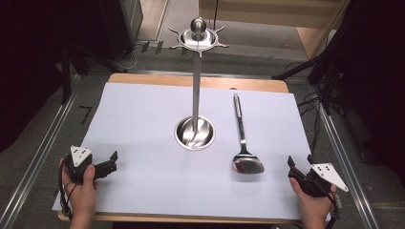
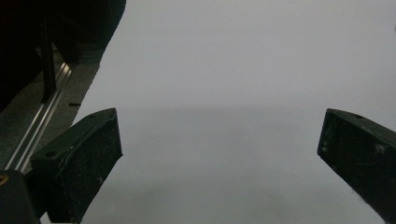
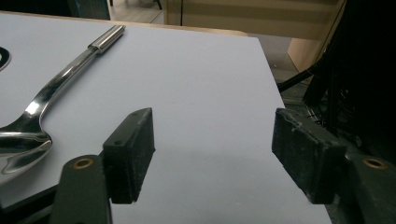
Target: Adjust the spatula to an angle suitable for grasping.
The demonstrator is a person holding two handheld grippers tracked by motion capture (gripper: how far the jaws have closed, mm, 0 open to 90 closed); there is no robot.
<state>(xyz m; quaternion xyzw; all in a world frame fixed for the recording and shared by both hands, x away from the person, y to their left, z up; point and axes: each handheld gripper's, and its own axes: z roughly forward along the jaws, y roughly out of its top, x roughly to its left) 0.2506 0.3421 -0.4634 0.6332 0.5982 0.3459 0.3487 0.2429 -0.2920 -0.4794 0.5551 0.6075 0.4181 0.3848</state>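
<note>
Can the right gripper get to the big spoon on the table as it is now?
Probably yes. The right gripper is open beside the spoon, with bare white sheet between them; the metal stand is on the spoon's other side.

No readable text, labels, brands or numbers anywhere.

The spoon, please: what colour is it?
Shiny silver metal; the spoon shows best in the high view.

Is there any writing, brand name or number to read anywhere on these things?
None can be read.
Long steel serving spoon: no marking shows.
Tall steel stand with hooks: no marking shows.
Grey three-cornered plates on the left gripper and right gripper: dots, no letters.
Black mark on the floor: resembles "7", uncertain.
</note>
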